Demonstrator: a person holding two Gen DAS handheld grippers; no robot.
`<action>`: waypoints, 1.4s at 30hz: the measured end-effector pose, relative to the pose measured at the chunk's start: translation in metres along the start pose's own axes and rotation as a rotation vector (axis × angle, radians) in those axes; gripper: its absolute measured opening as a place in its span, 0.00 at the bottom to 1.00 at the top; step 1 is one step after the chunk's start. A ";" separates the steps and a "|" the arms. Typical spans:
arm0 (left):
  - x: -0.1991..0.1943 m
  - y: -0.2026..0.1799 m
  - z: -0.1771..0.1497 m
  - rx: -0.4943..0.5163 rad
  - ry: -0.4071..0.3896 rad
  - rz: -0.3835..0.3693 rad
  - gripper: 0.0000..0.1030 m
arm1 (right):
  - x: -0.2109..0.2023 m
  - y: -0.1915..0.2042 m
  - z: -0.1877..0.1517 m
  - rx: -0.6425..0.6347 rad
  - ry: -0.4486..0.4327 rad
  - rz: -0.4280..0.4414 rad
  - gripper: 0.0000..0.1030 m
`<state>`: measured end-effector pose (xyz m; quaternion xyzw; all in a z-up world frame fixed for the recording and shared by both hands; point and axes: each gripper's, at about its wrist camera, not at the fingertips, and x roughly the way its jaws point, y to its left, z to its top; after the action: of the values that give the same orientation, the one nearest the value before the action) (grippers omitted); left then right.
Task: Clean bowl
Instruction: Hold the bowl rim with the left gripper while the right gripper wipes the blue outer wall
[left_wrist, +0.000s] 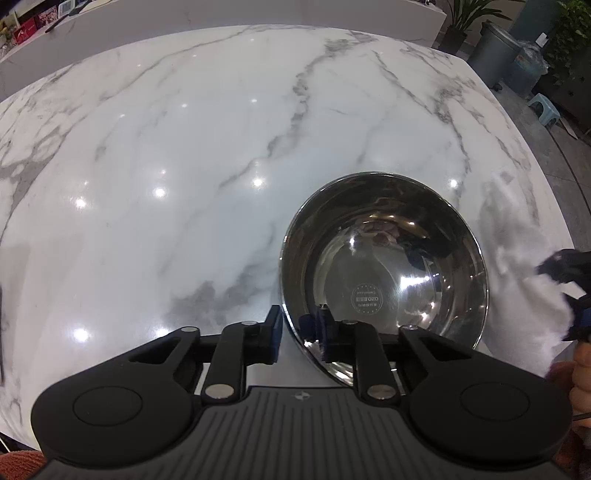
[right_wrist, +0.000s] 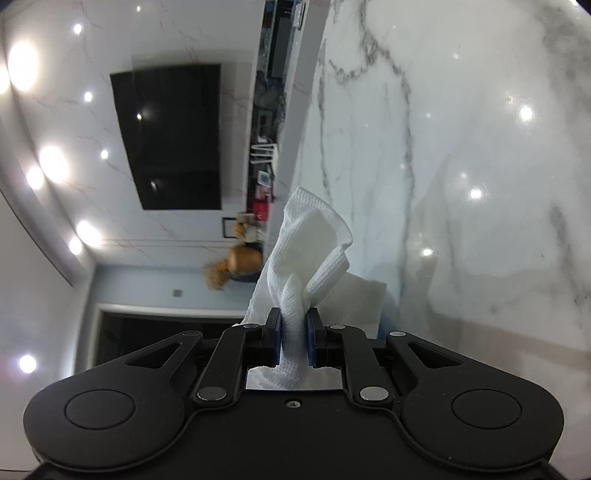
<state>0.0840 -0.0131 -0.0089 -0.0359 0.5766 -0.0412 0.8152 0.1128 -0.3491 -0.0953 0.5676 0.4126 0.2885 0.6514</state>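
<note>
A: Bowl (left_wrist: 384, 266) sits on the marble counter (left_wrist: 184, 147), at the right of the left wrist view, rim up. Its near rim runs between the 2 fingers of the left gripper (left_wrist: 299, 332): 1 blue pad outside the wall, the other inside.

B: Are those pads pressing on it?

A: They look clamped on the rim, with only the thin wall between them. The jaws stand narrow.

B: What is the bowl like?

A: Polished steel, round and deep, mirror-bright. A round stamped mark shows on its bottom, and the wall reflects the ceiling lights. The counter is glossy white stone with grey veins.

B: And the other side?

A: The right gripper (right_wrist: 294, 328) has its jaws almost together on a white cloth (right_wrist: 310, 243). The cloth is waffle-textured, crumpled, twisted where the blue pads squeeze it, and it fans out past the fingertips.

B: How are the hands posed?

A: The left gripper points steeply down at the counter. The right one looks close to level and is rolled on its side, so the counter rises along the right of its view. In the left view it shows at the right edge, blurred, just beside the bowl, with fingers (left_wrist: 580, 369) of a hand behind it.
</note>
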 end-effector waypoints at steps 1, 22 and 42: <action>0.000 0.000 0.000 0.001 0.000 0.004 0.16 | 0.001 -0.001 0.000 0.006 -0.001 -0.002 0.12; 0.001 -0.002 0.003 -0.004 0.009 0.078 0.19 | 0.021 -0.017 -0.008 0.037 0.005 -0.129 0.12; -0.010 0.022 -0.011 -0.180 0.086 0.039 0.37 | 0.010 -0.040 -0.025 -0.048 0.009 -0.236 0.10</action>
<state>0.0708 0.0100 -0.0052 -0.0960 0.6129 0.0248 0.7839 0.0920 -0.3359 -0.1369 0.4981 0.4721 0.2223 0.6926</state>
